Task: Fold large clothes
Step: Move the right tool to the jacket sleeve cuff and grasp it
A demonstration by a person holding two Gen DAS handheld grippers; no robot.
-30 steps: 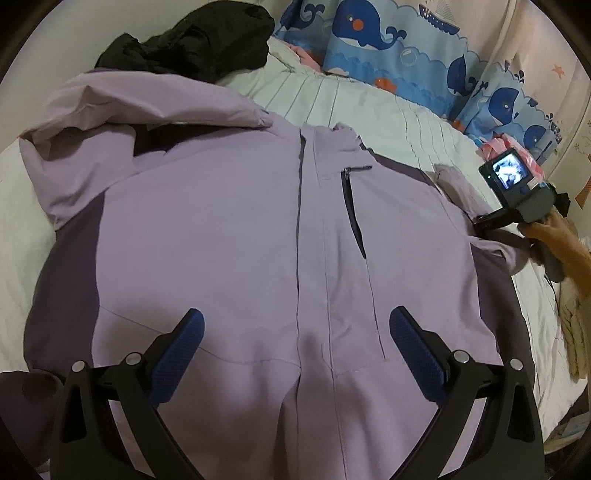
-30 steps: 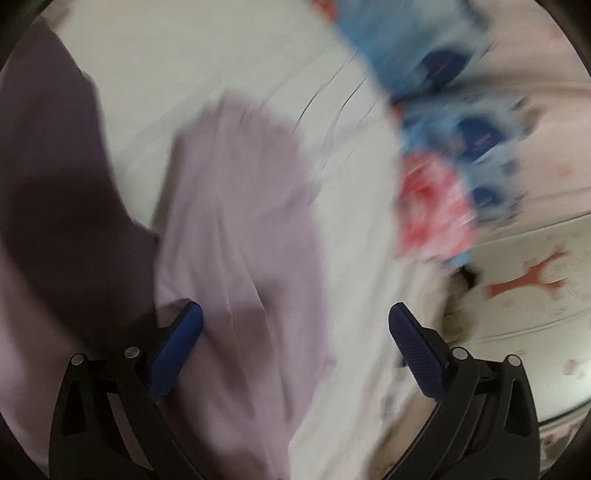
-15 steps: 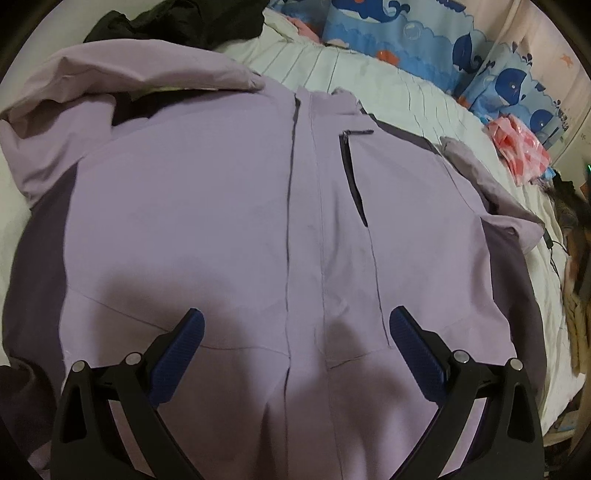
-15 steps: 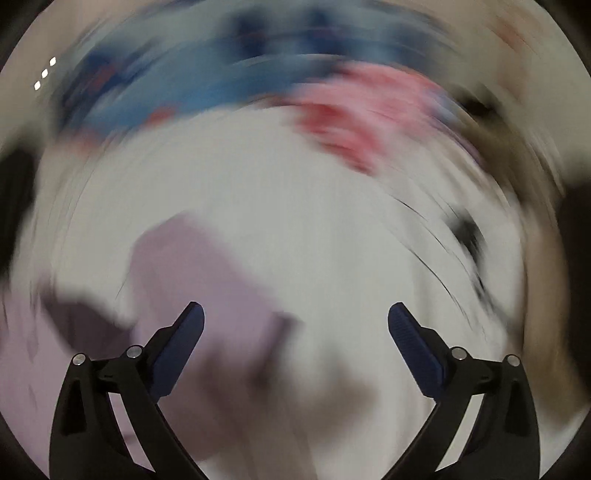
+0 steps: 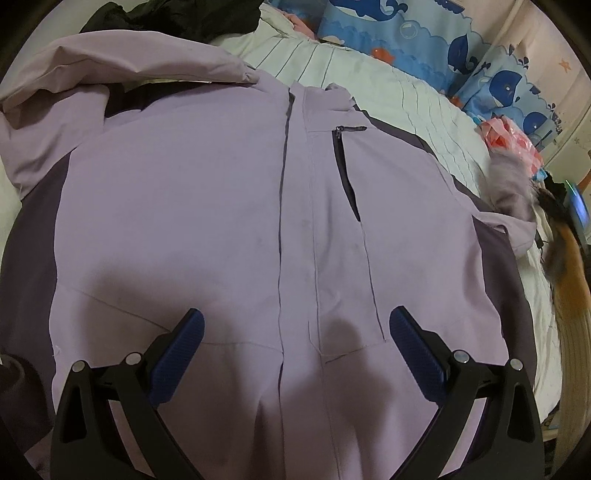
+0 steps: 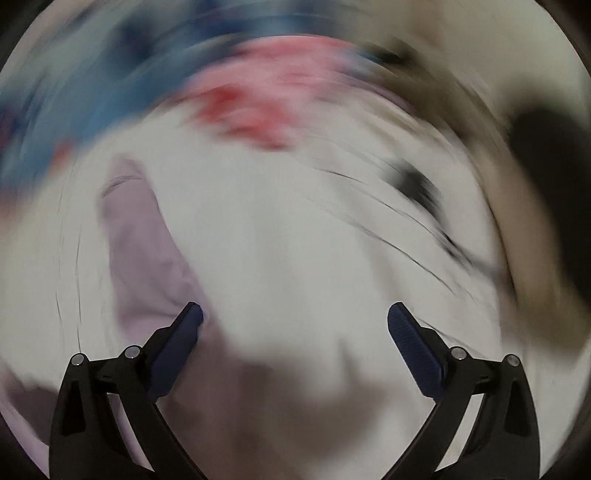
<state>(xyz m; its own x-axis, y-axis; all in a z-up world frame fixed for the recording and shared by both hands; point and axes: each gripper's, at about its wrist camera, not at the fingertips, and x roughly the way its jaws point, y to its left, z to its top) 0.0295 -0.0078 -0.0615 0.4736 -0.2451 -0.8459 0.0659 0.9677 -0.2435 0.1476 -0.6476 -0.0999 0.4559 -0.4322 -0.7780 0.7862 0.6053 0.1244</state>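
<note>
A large lilac jacket (image 5: 207, 221) with dark purple side panels lies front-up on the white bed sheet (image 5: 399, 92), zip closed, hood at the upper left. My left gripper (image 5: 295, 332) is open and empty just above its lower front. The jacket's right sleeve (image 5: 513, 199) lies bunched at the right edge. In the blurred right wrist view, my right gripper (image 6: 295, 325) is open and empty over the sheet (image 6: 314, 240), with the lilac sleeve (image 6: 147, 258) beside its left finger.
A black garment (image 5: 177, 18) lies past the hood at the top. A blue whale-print cloth (image 5: 424, 37) runs along the far side of the bed. A pink-red bundle (image 5: 513, 140) sits at the right, also blurred in the right wrist view (image 6: 266, 96).
My left gripper has moved in lower over the jacket. My right gripper has swung fast off the sleeve toward the bare sheet, staying open.
</note>
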